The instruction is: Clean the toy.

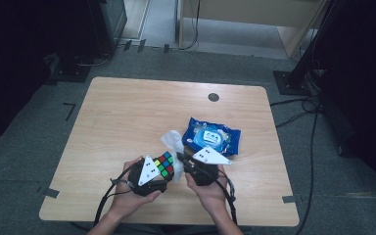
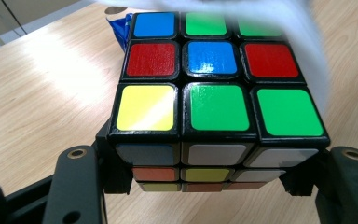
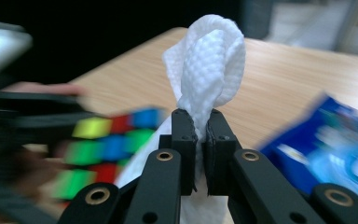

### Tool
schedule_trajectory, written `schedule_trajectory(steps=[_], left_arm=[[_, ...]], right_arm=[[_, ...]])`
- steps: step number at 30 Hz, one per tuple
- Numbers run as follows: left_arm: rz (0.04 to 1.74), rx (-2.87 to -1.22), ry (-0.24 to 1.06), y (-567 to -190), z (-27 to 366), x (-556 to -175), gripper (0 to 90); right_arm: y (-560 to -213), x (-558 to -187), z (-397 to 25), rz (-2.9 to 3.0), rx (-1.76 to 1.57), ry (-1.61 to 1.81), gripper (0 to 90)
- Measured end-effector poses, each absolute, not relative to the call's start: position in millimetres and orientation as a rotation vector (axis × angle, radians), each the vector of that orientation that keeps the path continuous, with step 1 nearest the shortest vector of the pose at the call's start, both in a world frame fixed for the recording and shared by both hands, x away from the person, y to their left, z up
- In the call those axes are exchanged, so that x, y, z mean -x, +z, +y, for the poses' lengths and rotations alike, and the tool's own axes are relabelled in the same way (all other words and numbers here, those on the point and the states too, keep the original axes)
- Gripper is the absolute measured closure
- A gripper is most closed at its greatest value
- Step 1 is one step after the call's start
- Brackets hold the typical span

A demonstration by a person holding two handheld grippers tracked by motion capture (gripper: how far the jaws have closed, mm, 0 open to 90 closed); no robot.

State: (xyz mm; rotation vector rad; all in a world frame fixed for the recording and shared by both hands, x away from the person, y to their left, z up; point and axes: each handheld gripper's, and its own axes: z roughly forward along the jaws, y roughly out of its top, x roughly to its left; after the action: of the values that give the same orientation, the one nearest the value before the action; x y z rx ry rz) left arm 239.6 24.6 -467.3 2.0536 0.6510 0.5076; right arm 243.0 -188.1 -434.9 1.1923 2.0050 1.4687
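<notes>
Wiping underway, not finished: holding cube [image 2: 216, 100] clamped in left gripper [image 1: 152, 177] just above table [image 1: 127, 112], pinching white wipe [image 3: 209, 65] tight in right gripper [image 3: 199, 140], dragging it over cube's far edge, blue wipe pack [image 1: 211, 137] lying beside.

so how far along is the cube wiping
Done: a white wipe is out of the blue wipe pack and pinched in the right gripper; the left gripper clamps the puzzle cube. In hand: the wipe sits at the cube's top face. Left: probably the other faces; how clean it is can't be told.
</notes>
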Motion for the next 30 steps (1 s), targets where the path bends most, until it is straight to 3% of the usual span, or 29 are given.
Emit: schedule_trajectory(steps=[7,18,20,22,24,30], left_arm=[[0.692,-2.017,0.447,-468.3,43.0,-249.0,34.5],[0.709,-1.988,0.432,-464.6,57.7,-251.6,34.5],[0.711,-1.987,0.434,-462.8,59.4,-252.1,34.5],[0.716,-1.978,0.425,-460.6,61.1,-252.8,34.5],[0.727,-1.968,0.414,-458.2,63.2,-254.0,34.4],[0.792,-1.896,0.333,-448.7,72.3,-261.9,34.4]], right_arm=[[-480.3,-265.1,-229.7,1.963,-1.439,1.392,85.2],[-498.1,-256.8,-219.0,2.171,-1.43,1.159,83.8],[-501.8,-257.5,-218.3,2.185,-1.402,1.119,73.2],[-498.2,-256.1,-216.5,2.153,-1.371,1.142,55.7],[-489.6,-252.9,-214.4,2.131,-1.323,1.233,46.3],[-478.5,-240.6,-200.7,2.122,-1.179,1.504,39.4]])
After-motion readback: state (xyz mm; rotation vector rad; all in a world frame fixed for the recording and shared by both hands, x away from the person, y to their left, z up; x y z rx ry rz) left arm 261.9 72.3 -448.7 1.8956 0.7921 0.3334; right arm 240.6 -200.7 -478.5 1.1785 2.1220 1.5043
